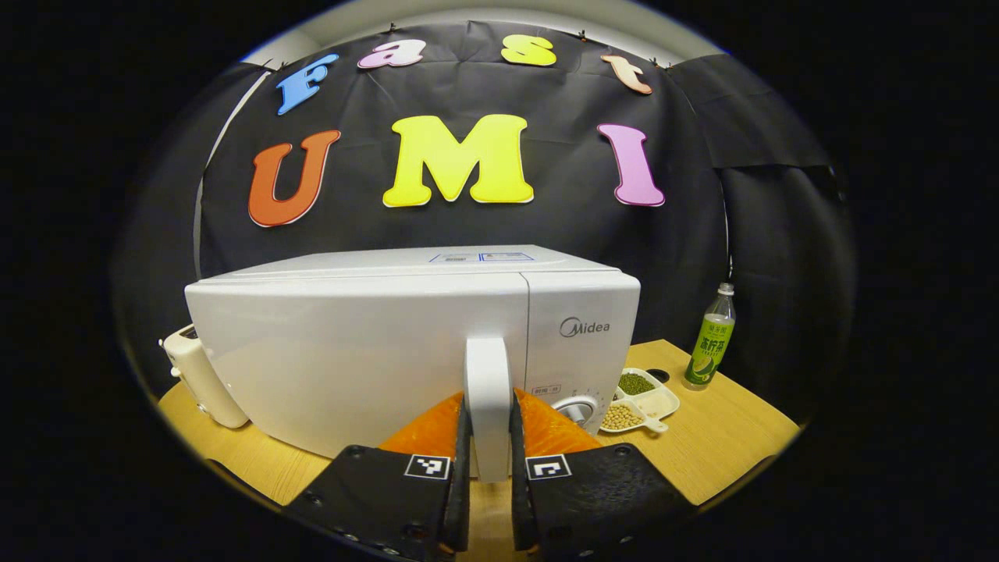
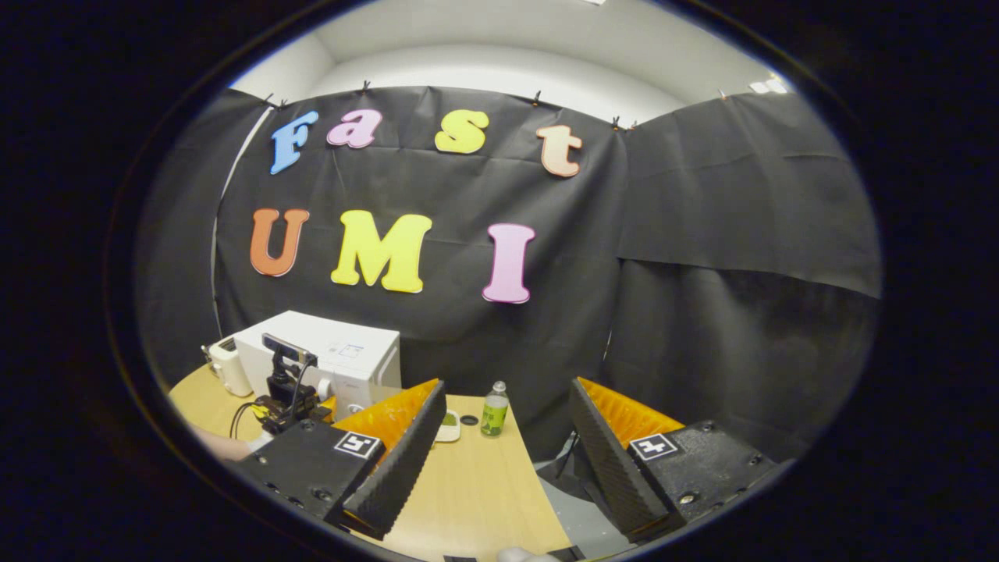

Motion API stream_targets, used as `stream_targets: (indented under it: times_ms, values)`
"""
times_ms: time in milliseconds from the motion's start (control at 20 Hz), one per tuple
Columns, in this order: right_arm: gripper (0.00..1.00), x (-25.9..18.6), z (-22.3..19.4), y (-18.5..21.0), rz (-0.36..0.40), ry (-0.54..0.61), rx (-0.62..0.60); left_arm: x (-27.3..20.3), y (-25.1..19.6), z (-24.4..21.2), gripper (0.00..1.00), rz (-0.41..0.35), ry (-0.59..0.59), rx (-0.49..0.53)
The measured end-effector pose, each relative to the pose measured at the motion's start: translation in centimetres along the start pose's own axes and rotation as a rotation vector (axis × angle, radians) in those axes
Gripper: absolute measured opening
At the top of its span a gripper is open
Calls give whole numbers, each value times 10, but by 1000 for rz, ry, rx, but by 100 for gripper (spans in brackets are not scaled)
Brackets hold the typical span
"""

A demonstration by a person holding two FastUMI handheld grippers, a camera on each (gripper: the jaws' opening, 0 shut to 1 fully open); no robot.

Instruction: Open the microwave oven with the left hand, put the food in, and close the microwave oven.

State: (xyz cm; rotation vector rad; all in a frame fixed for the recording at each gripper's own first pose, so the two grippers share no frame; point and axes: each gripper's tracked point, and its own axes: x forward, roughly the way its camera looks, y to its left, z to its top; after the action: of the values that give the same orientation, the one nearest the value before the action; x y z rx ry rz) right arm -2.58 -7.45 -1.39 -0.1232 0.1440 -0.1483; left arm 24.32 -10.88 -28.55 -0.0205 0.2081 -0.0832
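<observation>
**Left gripper clamped on the door handle, right gripper spread wide**

Black padded fingers [image 1: 459, 468] of the left gripper [image 1: 487, 468] rise at the bottom of the left gripper view and press from both sides on the white vertical handle [image 1: 487, 406] of the microwave oven [image 1: 351, 351]. The door is closed, flush with the front. The oven stands on the wooden tabletop [image 1: 718, 453]. At its left side stands a cream toaster [image 1: 199, 375], close to the oven. At its right, near the control knob [image 1: 577, 410], lies a white divided dish [image 1: 644, 402] with green and pale beans. A green bottle [image 1: 710, 339] stands upright a little farther to the right.

From the right gripper view, the right gripper [image 2: 507, 460] is spread wide, with nothing between its fingers. It hangs over the near edge of the tabletop [image 2: 476, 484]. Far on the left stands the microwave oven [image 2: 343, 359], and in front of it the left gripper [image 2: 293, 406] with its camera is at the door. The toaster [image 2: 228, 367] is beside the oven, and the bottle [image 2: 494, 410] stands apart to the right.
</observation>
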Motion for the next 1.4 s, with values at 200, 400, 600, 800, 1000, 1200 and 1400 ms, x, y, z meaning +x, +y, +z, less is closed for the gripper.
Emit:
stream_targets:
  times_ms: [200,400,600,800,1000,1200,1400]
  values:
    - [100,0,4,5,6,-4,2,-1,1,0,13,0,-3,-3]
    - [100,-3,8,14,20,-8,2,-3,-1,0,11,-28,3,-11]
    - [100,-2,11,21,34,-13,-4,-7,-2,-1,11,-48,9,-5]
    - [100,0,12,23,43,-16,-9,-11,-2,0,11,-53,8,14]
    - [100,1,11,19,46,-13,-20,-12,-3,0,10,-48,1,7]
    - [100,-1,9,14,47,-5,-30,-14,-3,2,10,-49,1,-5]
    - [100,-3,11,13,57,-15,-43,-39,-4,-2,9,-51,-25,44]
